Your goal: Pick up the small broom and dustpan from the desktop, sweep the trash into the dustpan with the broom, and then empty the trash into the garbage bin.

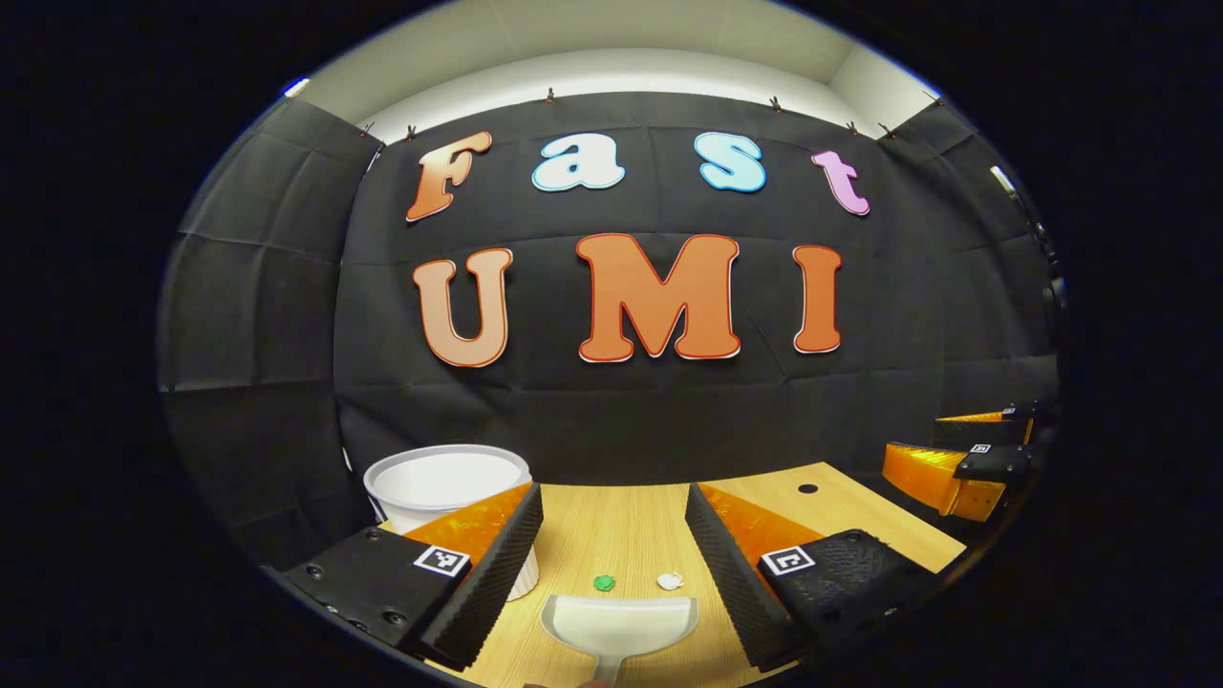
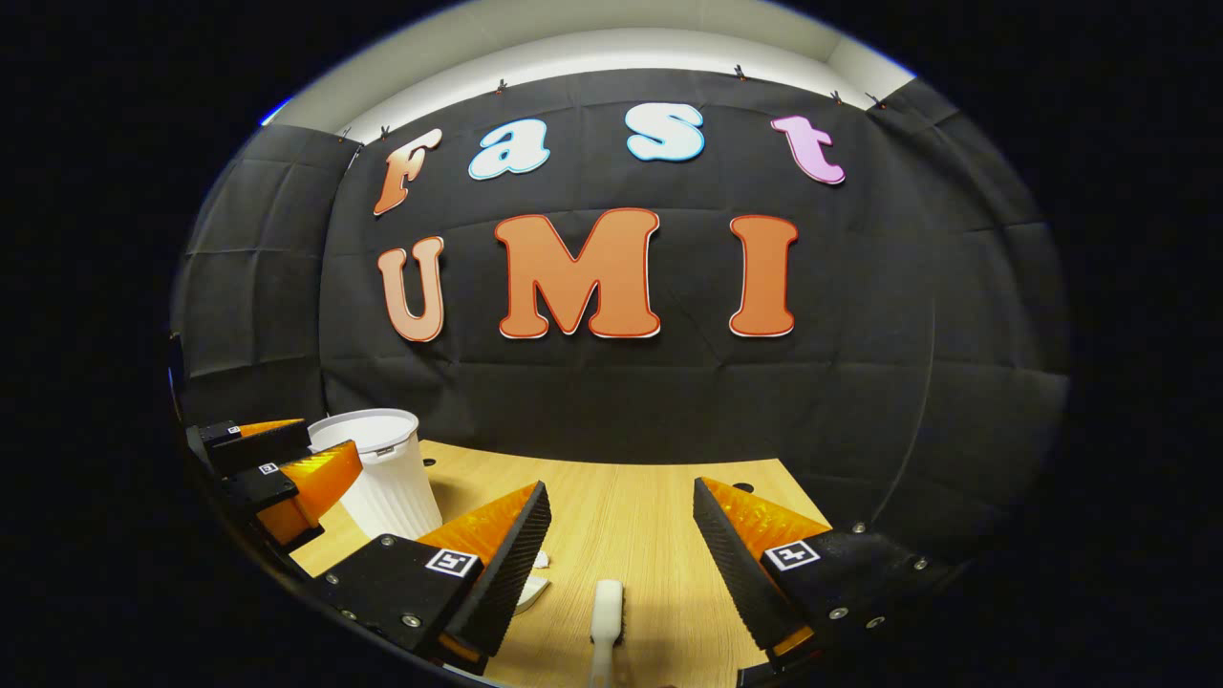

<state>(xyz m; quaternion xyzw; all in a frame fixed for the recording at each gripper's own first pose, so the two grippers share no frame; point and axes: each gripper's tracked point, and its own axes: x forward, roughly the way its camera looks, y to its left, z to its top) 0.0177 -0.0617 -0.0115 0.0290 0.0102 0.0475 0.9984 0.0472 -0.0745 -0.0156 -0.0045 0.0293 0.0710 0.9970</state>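
On the desktop (image 1: 611, 516), two trash bits (image 1: 604, 582) lie just beyond the dustpan (image 1: 619, 626), bin (image 1: 447, 487) left.

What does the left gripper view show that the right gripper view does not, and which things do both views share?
Left gripper view alone: a white plastic dustpan lying between the open fingers of the left hand-held gripper, with a small green scrap and a small white crumpled scrap beyond it.

Right gripper view alone: a small white plastic broom lying between the open fingers of the right hand-held gripper.

Both: the white ribbed plastic bin on the light wooden desktop.
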